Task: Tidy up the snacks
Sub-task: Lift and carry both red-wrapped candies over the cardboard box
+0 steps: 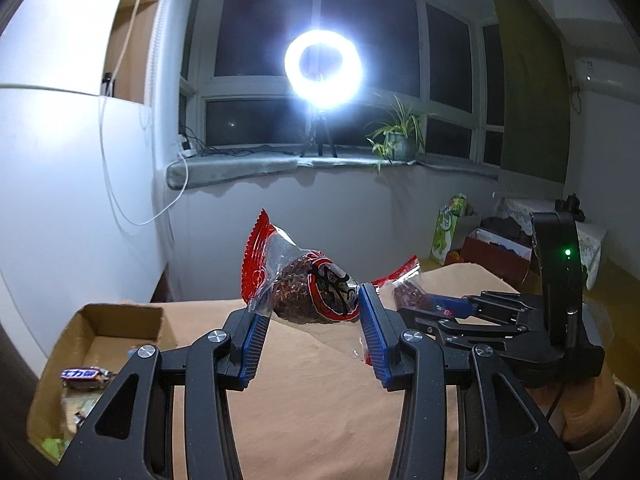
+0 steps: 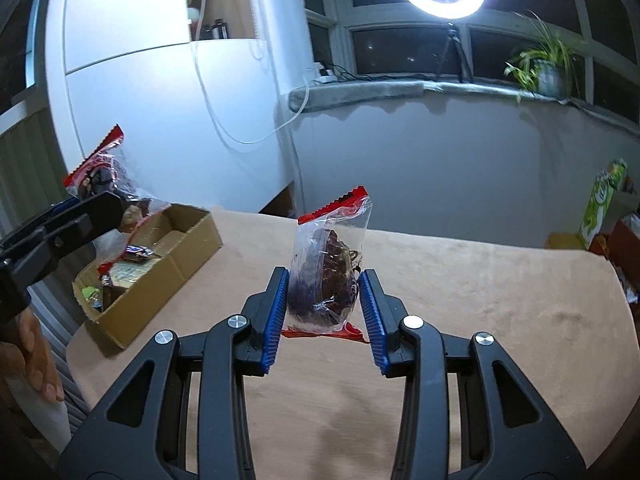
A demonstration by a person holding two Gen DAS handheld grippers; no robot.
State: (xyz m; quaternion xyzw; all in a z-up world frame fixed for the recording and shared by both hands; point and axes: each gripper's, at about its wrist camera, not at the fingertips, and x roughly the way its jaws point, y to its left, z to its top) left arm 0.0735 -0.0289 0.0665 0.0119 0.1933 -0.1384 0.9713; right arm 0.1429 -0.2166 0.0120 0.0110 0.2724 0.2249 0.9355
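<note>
My left gripper (image 1: 310,306) is shut on a clear, red-edged snack packet (image 1: 308,288) with a dark brown cake inside, lifted above the tan-covered table (image 1: 304,392). My right gripper (image 2: 325,294) is shut on a second packet (image 2: 328,276) of the same kind, held upright over the table. In the left wrist view the right gripper (image 1: 436,304) shows at the right with its packet (image 1: 404,284). The right wrist view shows the left gripper (image 2: 80,210) at the left, its packet (image 2: 104,176) hanging above the cardboard box (image 2: 192,248).
The open cardboard box (image 1: 92,320) at the table's left end holds several snacks, among them a chocolate bar (image 1: 84,376). A bright ring light (image 1: 324,66) and a potted plant (image 1: 396,136) stand on the windowsill. Bags and boxes (image 1: 480,244) sit beyond the table's right end. A hand (image 2: 36,356) shows at the left.
</note>
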